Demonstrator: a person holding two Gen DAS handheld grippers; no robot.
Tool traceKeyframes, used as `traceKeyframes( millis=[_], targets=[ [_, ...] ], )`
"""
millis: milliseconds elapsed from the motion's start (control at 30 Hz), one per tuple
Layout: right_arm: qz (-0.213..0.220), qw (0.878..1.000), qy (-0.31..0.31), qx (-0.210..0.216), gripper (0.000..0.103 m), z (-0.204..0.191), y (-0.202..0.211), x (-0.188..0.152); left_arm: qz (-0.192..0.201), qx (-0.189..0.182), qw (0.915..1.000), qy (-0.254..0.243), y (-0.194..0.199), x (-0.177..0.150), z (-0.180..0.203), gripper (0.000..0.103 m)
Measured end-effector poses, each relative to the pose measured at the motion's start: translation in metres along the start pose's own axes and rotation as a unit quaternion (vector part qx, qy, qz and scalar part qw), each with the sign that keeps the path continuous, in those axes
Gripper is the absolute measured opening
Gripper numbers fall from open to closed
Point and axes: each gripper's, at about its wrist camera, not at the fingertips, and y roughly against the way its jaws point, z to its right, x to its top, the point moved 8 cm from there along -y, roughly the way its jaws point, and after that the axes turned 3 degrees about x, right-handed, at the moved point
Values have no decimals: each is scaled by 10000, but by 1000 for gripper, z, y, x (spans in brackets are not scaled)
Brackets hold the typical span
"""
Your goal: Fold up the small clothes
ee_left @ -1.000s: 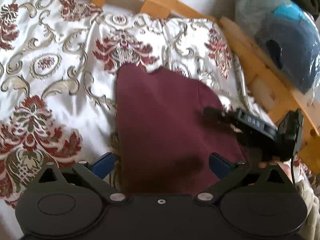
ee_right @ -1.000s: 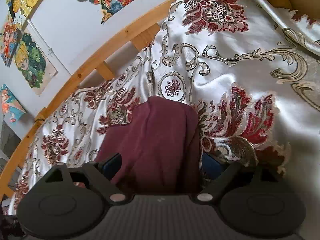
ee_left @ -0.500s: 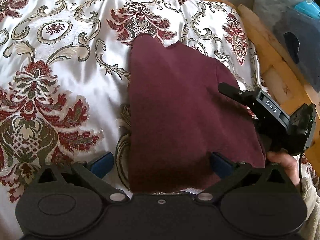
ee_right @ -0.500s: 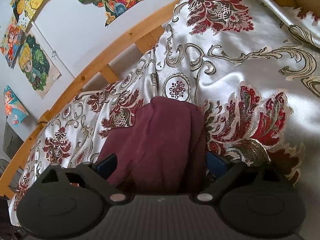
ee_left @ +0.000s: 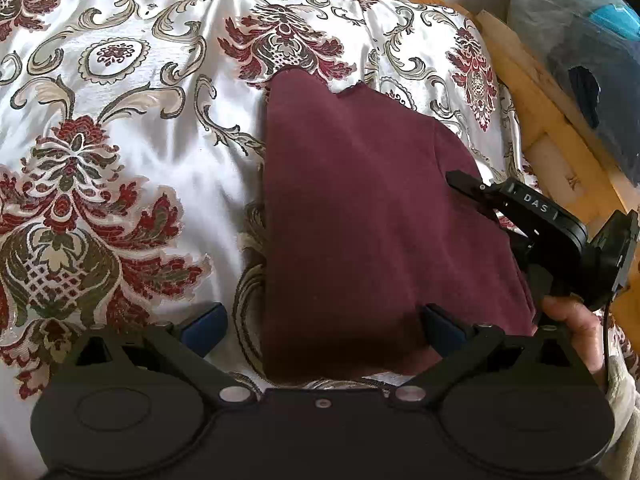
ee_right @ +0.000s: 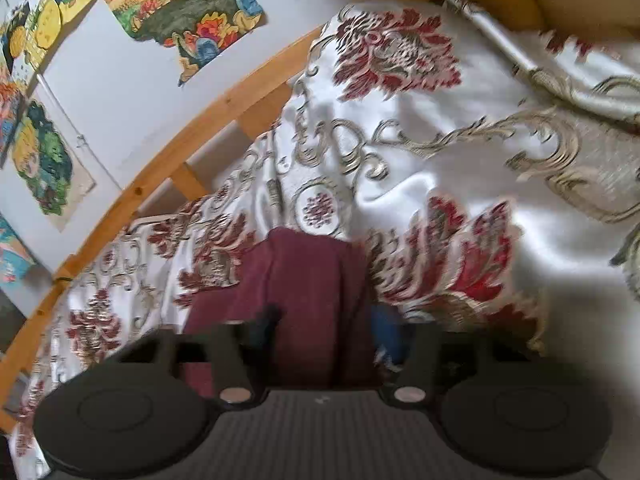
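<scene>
A folded maroon garment [ee_left: 360, 216] lies on a white bedspread with a red and gold floral pattern [ee_left: 120, 140]. My left gripper [ee_left: 320, 324] is open, its blue pads wide apart over the garment's near edge. My right gripper [ee_left: 532, 216] shows in the left wrist view at the garment's right edge, held by a hand. In the right wrist view the garment [ee_right: 304, 292] fills the gap between the jaws of the right gripper [ee_right: 324, 328], which stand closer together than before; the view is blurred and I cannot see if they pinch the cloth.
A wooden bed rail [ee_left: 560, 120] runs along the right side, with bagged bedding [ee_left: 592, 60] beyond it. In the right wrist view the rail [ee_right: 160, 168] runs below a white wall with colourful drawings [ee_right: 188, 12].
The left gripper has moved nearer over the garment and stayed open. The right gripper's jaws have narrowed around the garment's edge, and its view has become blurred.
</scene>
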Motion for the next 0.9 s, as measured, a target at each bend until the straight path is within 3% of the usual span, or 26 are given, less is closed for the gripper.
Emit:
traceKeyframes(
  millis=[67,167,267,333,400,600,733,900],
  targets=[
    [102,9998,167,-12,32,-4,2,2,6,40,10000,-57,0,-1,0,102],
    [301,9940,1042,-143,25,-25,4,3,4,70,9999,-79,0,-2,0,102],
    [436,9789,1994,65,24,-55,4,-1,-4,141,9998,-151,0,-4,0,102],
    [470,9728,2254,248,24,-67,3,-3,-7,175,9996,-201,0,-6,0,102],
    [435,9690,2428,167,24,-68,-2,-4,6,195,9996,-227,1,-7,0,102],
    [202,9825,1852,-32,26,-42,-7,2,10,186,9996,-214,2,-7,0,102],
    [38,9899,1409,-164,65,-27,-10,3,13,186,9996,-234,2,-8,0,102],
    [-268,9985,465,131,67,-6,-16,2,9,160,9997,-207,2,-8,1,102]
  ],
)
